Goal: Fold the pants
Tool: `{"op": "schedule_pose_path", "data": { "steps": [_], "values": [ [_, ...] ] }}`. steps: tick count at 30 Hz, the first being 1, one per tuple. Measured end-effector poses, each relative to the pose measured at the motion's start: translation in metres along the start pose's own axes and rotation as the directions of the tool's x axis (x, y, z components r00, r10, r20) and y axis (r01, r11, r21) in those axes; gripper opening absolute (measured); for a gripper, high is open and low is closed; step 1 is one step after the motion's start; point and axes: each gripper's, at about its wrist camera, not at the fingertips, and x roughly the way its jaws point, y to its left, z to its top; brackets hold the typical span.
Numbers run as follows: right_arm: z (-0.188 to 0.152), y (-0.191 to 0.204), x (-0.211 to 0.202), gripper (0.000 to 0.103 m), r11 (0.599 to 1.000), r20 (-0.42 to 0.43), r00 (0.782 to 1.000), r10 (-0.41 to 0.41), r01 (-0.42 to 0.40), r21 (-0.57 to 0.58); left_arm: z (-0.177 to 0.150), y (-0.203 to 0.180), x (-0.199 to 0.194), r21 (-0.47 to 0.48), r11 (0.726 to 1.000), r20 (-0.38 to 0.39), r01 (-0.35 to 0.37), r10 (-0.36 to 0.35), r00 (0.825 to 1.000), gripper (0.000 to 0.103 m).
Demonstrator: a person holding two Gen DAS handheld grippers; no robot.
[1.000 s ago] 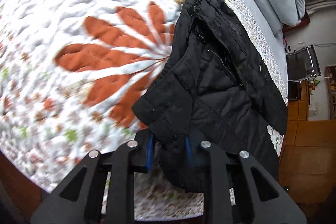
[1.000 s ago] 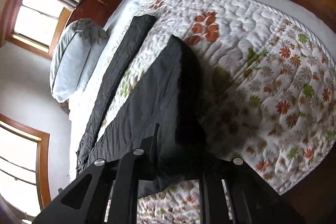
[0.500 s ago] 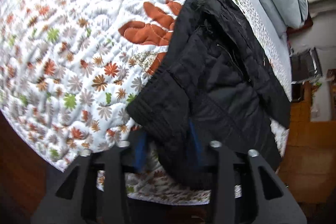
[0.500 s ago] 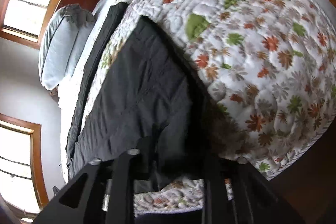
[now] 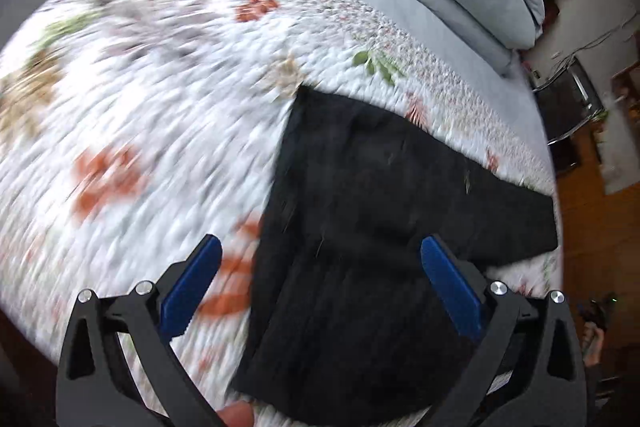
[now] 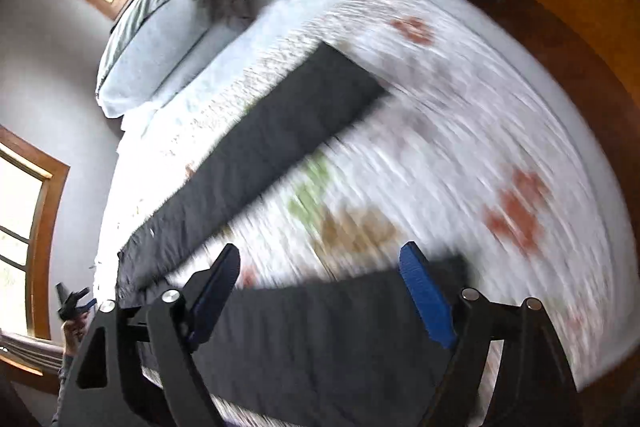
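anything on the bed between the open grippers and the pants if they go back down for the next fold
Nothing visible does. The black pants lie flat on the floral quilt, directly below the left gripper and right gripper; both jaws are opening with nothing between them.

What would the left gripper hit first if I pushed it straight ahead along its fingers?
Most likely the black pants lying on the quilt. The left gripper is opening with nothing between its pads, and the fabric fills the gap ahead. Blur makes depth uncertain.

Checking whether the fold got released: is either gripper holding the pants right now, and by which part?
Nothing is held. The left gripper and right gripper both have jaws opening wide above the black pants, which lie on the bed quilt, pads clear of the cloth.
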Motion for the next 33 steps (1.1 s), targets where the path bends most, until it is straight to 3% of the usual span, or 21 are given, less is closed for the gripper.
{"op": "schedule_pose_path", "data": {
  "steps": [3, 7, 12, 13, 15, 19, 22, 31, 32, 33],
  "values": [
    [0.071, 0.023, 0.049, 0.086, 1.0, -0.046, 0.999, 0.001, -0.002, -0.025, 0.044, 0.001, 0.045, -0.013, 0.999, -0.039, -0.03, 0.03, 0.999, 0.098],
    [0.133, 0.042, 0.102, 0.087, 0.999, -0.098, 0.995, 0.006, -0.011, -0.052, 0.074, 0.003, 0.093, -0.017, 1.0, -0.13, 0.009, -0.011, 0.992, 0.097],
    [0.188, 0.05, 0.162, 0.089, 0.994, -0.134, 0.99, -0.05, 0.035, -0.108, 0.104, -0.006, 0.144, 0.027, 0.999, -0.201, -0.027, 0.032, 0.979, 0.086],
    [0.194, 0.05, 0.169, 0.093, 0.993, -0.144, 0.988, -0.049, 0.033, -0.111, 0.108, -0.008, 0.153, 0.036, 0.999, -0.216, -0.032, 0.039, 0.976, 0.076],
    [0.212, 0.046, 0.189, 0.094, 0.99, -0.158, 0.985, -0.076, 0.056, -0.126, 0.112, -0.013, 0.171, 0.063, 0.997, -0.253, -0.046, 0.061, 0.966, 0.072],
    [0.236, 0.034, 0.214, 0.096, 0.988, -0.153, 0.983, -0.098, 0.079, -0.13, 0.115, -0.018, 0.187, 0.1, 0.995, -0.287, -0.024, 0.052, 0.957, 0.086],
    [0.256, 0.023, 0.234, 0.096, 0.982, -0.144, 0.979, -0.143, 0.122, -0.143, 0.117, -0.017, 0.19, 0.108, 0.994, -0.299, -0.014, 0.046, 0.953, 0.089],
    [0.268, 0.009, 0.289, 0.097, 0.984, -0.226, 0.969, -0.1, 0.063, -0.167, 0.116, -0.019, 0.193, 0.098, 0.995, -0.28, -0.028, 0.054, 0.959, 0.087],
    [0.266, 0.013, 0.29, 0.095, 0.982, -0.225, 0.97, -0.088, 0.047, -0.18, 0.116, -0.018, 0.191, 0.102, 0.994, -0.277, -0.046, 0.073, 0.958, 0.079],
    [0.265, 0.017, 0.288, 0.078, 0.981, -0.226, 0.972, -0.059, 0.014, -0.194, 0.117, -0.018, 0.19, 0.102, 0.993, -0.274, -0.06, 0.086, 0.958, 0.075]
  ]
}}
